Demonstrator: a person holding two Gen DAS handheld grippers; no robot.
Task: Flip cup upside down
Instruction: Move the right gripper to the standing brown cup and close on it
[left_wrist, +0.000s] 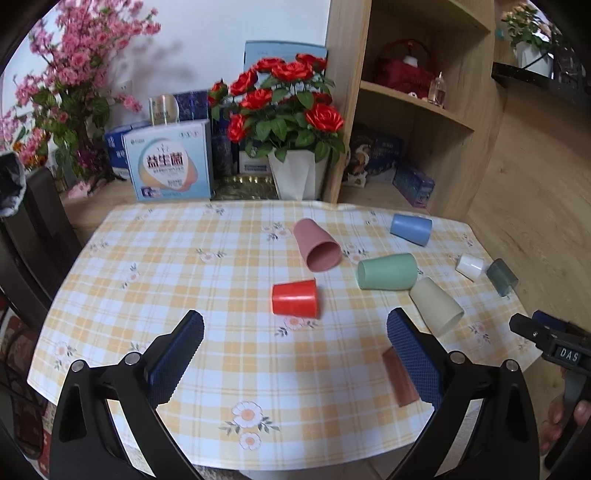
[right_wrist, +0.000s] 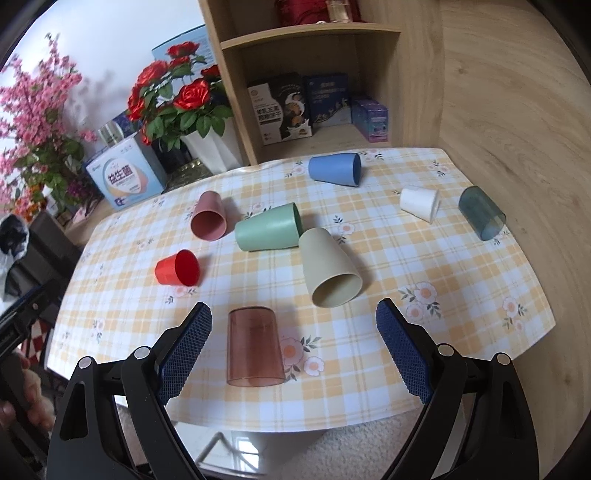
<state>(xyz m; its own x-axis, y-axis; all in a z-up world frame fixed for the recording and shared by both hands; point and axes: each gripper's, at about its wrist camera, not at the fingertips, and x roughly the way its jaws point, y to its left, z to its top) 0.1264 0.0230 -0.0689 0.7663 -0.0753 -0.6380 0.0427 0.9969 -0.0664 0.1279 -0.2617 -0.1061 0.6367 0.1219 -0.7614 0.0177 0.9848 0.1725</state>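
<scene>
Several cups lie on their sides on the checked tablecloth (left_wrist: 229, 288): red cup (left_wrist: 294, 297) (right_wrist: 178, 273), pink cup (left_wrist: 317, 244) (right_wrist: 209, 220), green cup (left_wrist: 387, 271) (right_wrist: 267, 228), cream cup (left_wrist: 436, 306) (right_wrist: 330, 268), blue cup (left_wrist: 411, 229) (right_wrist: 335, 168), white cup (left_wrist: 469, 266) (right_wrist: 419, 203), dark teal cup (left_wrist: 501, 277) (right_wrist: 481, 212) and a clear brown cup (right_wrist: 255, 347), partly hidden by a finger in the left wrist view (left_wrist: 397, 380). My left gripper (left_wrist: 295, 332) is open and empty above the table, just short of the red cup. My right gripper (right_wrist: 293, 325) is open and empty, the brown cup lying between its fingers' line.
A white pot of red roses (left_wrist: 295, 173) and boxes (left_wrist: 171, 162) stand behind the table. A wooden shelf unit (right_wrist: 314, 74) with boxes stands at the back right. Pink blossoms (left_wrist: 66, 92) are at the left, with a dark chair (left_wrist: 33, 229) beside the table.
</scene>
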